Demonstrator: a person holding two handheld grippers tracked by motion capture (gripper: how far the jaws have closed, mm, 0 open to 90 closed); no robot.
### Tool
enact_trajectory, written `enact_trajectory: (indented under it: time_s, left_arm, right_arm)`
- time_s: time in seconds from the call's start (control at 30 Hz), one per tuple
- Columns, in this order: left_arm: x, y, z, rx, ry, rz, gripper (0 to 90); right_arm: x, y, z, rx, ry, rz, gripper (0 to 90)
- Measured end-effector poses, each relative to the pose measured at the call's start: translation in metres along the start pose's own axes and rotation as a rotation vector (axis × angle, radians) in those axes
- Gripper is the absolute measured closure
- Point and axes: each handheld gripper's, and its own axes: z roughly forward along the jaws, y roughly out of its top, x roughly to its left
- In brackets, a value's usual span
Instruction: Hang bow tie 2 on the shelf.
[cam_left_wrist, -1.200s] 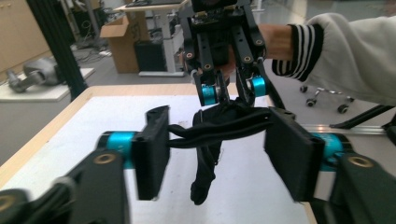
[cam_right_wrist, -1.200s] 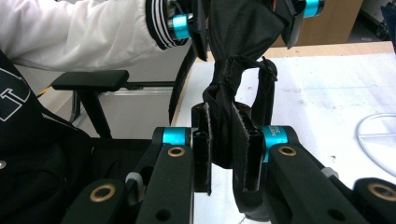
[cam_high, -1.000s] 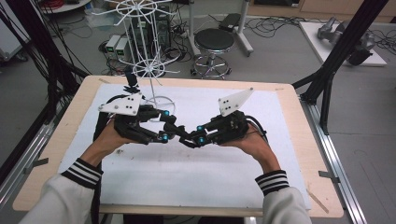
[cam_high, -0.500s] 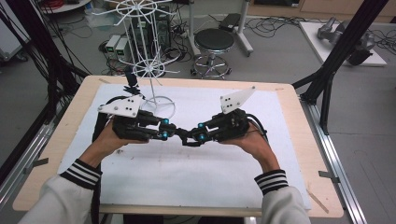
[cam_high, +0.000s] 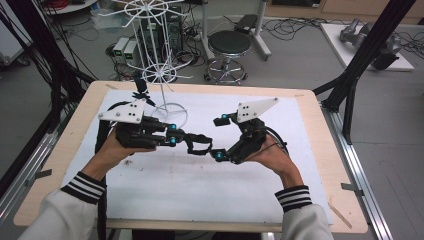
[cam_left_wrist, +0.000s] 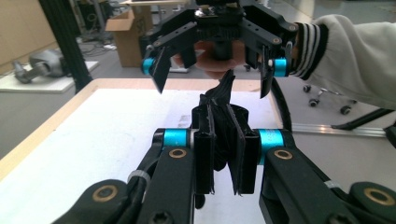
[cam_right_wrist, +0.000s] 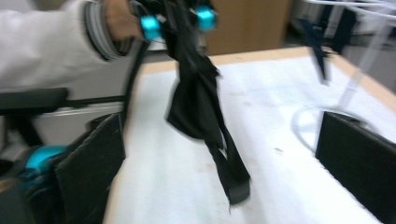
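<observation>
While we hold the black strap (cam_high: 200, 144) up over the white mat (cam_high: 165, 200), a few things could go wrong. On the left, our left gripper (cam_left_wrist: 224, 156) has its jaws pinched shut on the bunched top of the strap, and the rest hangs loose below. That is our one hold on it. If the pinch slips, the strap will drop onto the mat.

Just behind our left hand (cam_high: 112, 150), at the far left of the mat, stands the white wire rack (cam_high: 157, 75). It looks thin and light. A small dark thing already hangs on one of its arms, but we cannot tell what it is. If we swing too wide, we could bump the rack and tip it.

On the right, our right gripper (cam_high: 220, 137) has its jaws wide open, with nothing in them. The strap hangs near them, in the middle of the mat. If we close on the floppy end too fast, we may miss it, or we may tug it out of the left jaws.
</observation>
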Motion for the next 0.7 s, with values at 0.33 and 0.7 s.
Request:
enact_trajectory:
  time_s: [0.33, 0.7]
  left_arm:
    - [0.001, 0.002, -0.010, -0.049, 0.089, 0.014, 81.3]
    - [0.007, 0.004, -0.023, -0.072, 0.199, -0.012, 81.2]
  right_arm:
    - [0.001, -0.011, -0.021, -0.046, -0.146, 0.024, 0.6]
    - [0.014, -0.033, -0.048, -0.105, -0.243, 0.047, 0.6]
